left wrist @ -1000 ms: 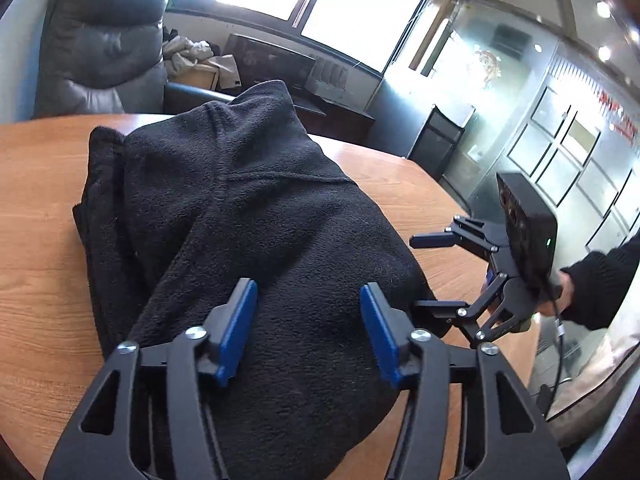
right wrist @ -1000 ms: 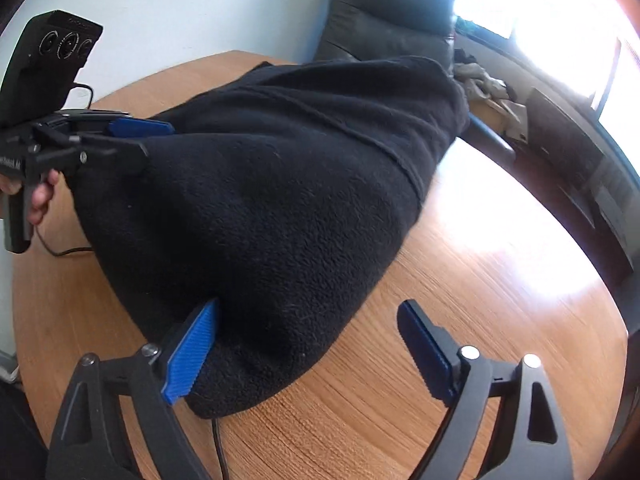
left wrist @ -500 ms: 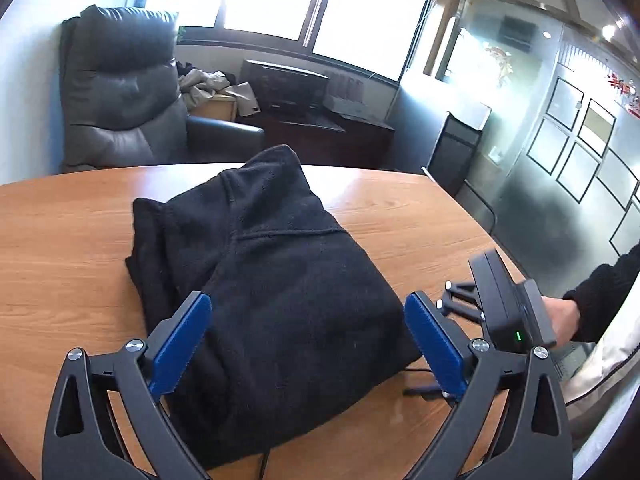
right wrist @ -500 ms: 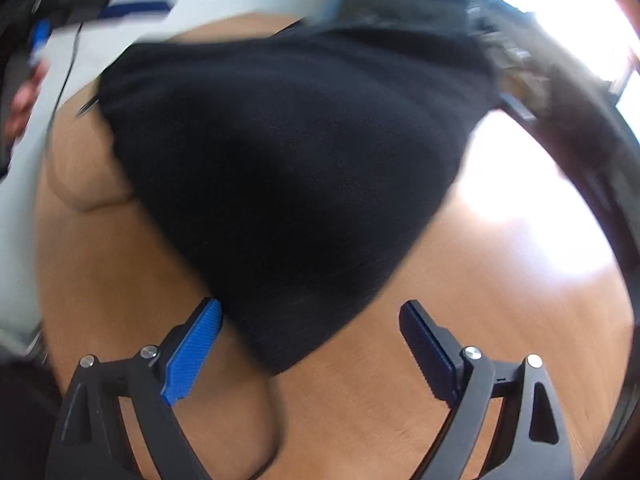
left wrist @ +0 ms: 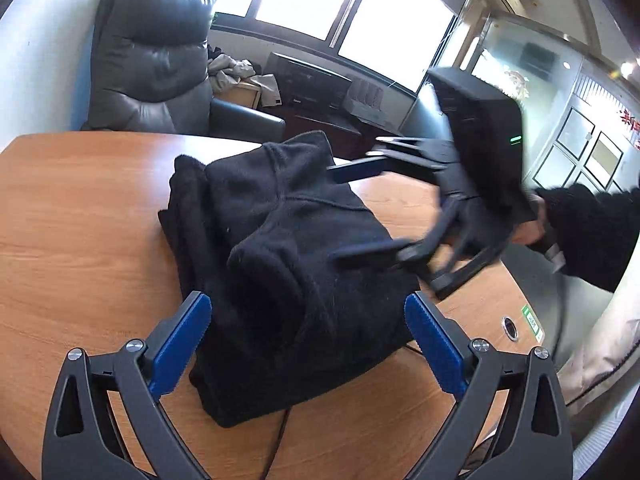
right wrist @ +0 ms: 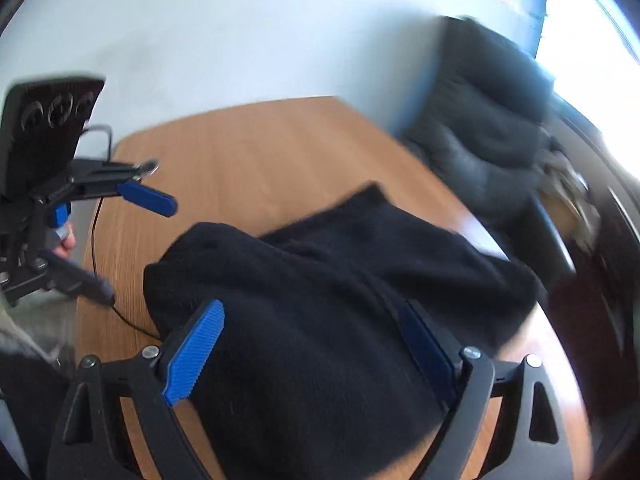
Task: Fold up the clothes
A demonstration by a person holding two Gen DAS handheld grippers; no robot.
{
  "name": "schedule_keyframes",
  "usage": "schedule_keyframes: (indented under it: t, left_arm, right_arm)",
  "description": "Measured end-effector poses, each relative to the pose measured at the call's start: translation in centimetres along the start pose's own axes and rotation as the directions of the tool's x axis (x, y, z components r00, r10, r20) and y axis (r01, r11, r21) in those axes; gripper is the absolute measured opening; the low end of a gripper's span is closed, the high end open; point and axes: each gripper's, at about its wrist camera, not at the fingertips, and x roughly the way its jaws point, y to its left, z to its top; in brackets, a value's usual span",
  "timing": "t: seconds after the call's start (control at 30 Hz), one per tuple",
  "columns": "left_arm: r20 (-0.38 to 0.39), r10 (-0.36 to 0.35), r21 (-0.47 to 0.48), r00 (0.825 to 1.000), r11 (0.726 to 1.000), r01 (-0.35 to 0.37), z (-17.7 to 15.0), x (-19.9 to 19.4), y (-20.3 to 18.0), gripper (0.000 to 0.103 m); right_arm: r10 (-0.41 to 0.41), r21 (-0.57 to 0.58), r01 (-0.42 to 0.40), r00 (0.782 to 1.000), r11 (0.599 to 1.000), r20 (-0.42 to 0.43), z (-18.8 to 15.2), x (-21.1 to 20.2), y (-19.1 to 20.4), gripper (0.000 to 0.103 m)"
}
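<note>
A black fleece garment (left wrist: 280,240) lies folded in a thick bundle on the round wooden table (left wrist: 80,220). My left gripper (left wrist: 306,344) is open and held just short of the bundle's near end, with nothing between its blue pads. My right gripper (left wrist: 356,212), blurred by motion, hovers open over the bundle's right side, held by a hand (left wrist: 528,232) in a black sleeve. In the right wrist view the right gripper (right wrist: 310,354) stands open above the garment (right wrist: 320,280), its fingers spread over the cloth. The left gripper (right wrist: 136,252) shows at the far left, open.
A grey leather armchair (left wrist: 152,60) stands behind the table, with a heap of light clothes (left wrist: 240,76) beside it. A thin dark cable (left wrist: 280,432) runs out from under the bundle. A cable hole (left wrist: 510,326) sits near the table's right edge.
The left gripper has backed off the garment and opened wider. The right gripper has swung from the bundle's edge up over its top, still moving. The garment has settled into a smaller folded bundle.
</note>
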Motion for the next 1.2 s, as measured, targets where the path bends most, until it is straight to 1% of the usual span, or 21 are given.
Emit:
schedule_keyframes:
  t: [0.1,0.17,0.27,0.37,0.43,0.5,0.53,0.6,0.67,0.73,0.8,0.83,0.9,0.97,1.0,1.1,1.13,1.2]
  left_arm:
    - [-0.004,-0.022,-0.011,1.000,1.000,0.022,-1.0,0.2,0.3,0.099]
    - [-0.002,-0.041,-0.025,0.999,0.999,0.041,-1.6,0.4,0.4,0.099]
    - [0.014,-0.039,-0.048,0.999,0.998,0.040,-2.5,0.2,0.5,0.099]
    - [0.020,-0.001,-0.086,1.000,0.996,0.003,-3.2,-0.2,1.1,0.099]
    - [0.024,0.026,-0.095,0.999,0.995,-0.024,-3.3,-1.0,1.5,0.099]
    - [0.040,0.044,-0.089,0.998,0.995,-0.041,-3.2,-2.1,1.7,0.099]
    - [0.050,0.048,-0.081,0.998,0.996,-0.044,-3.0,-2.7,1.7,0.099]
    - [0.066,0.043,-0.058,0.997,0.998,-0.039,-2.2,-3.8,1.6,0.099]
    - [0.072,0.023,-0.023,0.997,1.000,-0.021,-1.3,-4.6,1.2,0.099]
    - [0.072,-0.018,0.006,0.997,1.000,0.018,-0.3,-4.7,0.4,0.099]
    - [0.080,-0.082,0.041,0.993,0.996,0.079,0.9,-4.6,-0.8,0.100]
    - [0.088,-0.112,0.067,0.990,0.992,0.107,1.5,-4.4,-1.6,0.100]
    - [0.105,-0.145,0.103,0.984,0.986,0.135,2.7,-3.4,-2.8,0.100]
    - [0.109,-0.171,0.112,0.979,0.981,0.159,3.6,-1.6,-3.0,0.100]
    - [0.101,-0.173,0.104,0.980,0.981,0.163,3.7,-0.5,-2.8,0.100]
    - [0.008,-0.094,0.009,0.996,0.996,0.094,2.3,3.6,-0.2,0.100]
    - [-0.022,-0.068,-0.022,0.997,0.997,0.068,1.7,4.8,0.8,0.099]
    - [-0.063,-0.014,-0.066,0.998,0.998,0.010,-0.9,5.7,3.1,0.096]
  right_arm:
    - [-0.020,-0.155,0.002,0.993,0.988,-0.115,0.5,5.8,3.2,0.092]
    - [-0.034,-0.188,0.014,0.994,0.982,-0.106,0.3,7.1,4.1,0.095]
    - [-0.057,-0.220,0.035,0.994,0.975,-0.095,0.1,8.1,4.6,0.098]
    - [-0.064,-0.252,0.038,0.994,0.967,-0.093,0.6,9.4,5.0,0.101]
    - [-0.082,-0.241,0.059,0.993,0.969,-0.083,1.4,9.8,5.9,0.102]
    - [-0.095,-0.202,0.078,0.993,0.976,-0.076,1.7,9.5,6.7,0.102]
    - [-0.082,-0.161,0.069,0.994,0.985,-0.073,1.7,9.5,6.6,0.102]
    - [-0.032,-0.055,0.029,0.997,0.998,-0.064,1.8,9.6,6.0,0.102]
    - [0.021,0.050,-0.019,0.999,0.999,-0.047,2.0,9.3,5.1,0.102]
    - [0.083,0.160,-0.080,0.997,0.984,-0.012,2.1,7.8,3.5,0.101]
    - [0.136,0.286,-0.141,0.990,0.948,0.036,1.8,5.3,1.1,0.101]
    - [0.132,0.325,-0.141,0.990,0.935,0.050,1.3,4.2,0.3,0.101]
    - [0.092,0.379,-0.109,0.994,0.919,0.061,-0.5,2.1,-0.9,0.101]
    - [0.052,0.432,-0.077,0.996,0.899,0.070,-2.2,0.0,-2.0,0.101]
    - [0.031,0.458,-0.061,0.997,0.887,0.073,-3.0,-1.0,-2.6,0.101]
    - [-0.031,0.534,-0.017,0.996,0.845,0.080,-5.6,-4.1,-4.4,0.101]
    - [-0.052,0.559,-0.003,0.995,0.829,0.081,-6.4,-5.2,-4.9,0.101]
    - [-0.093,0.606,0.025,0.992,0.795,0.082,-8.1,-7.2,-6.1,0.101]
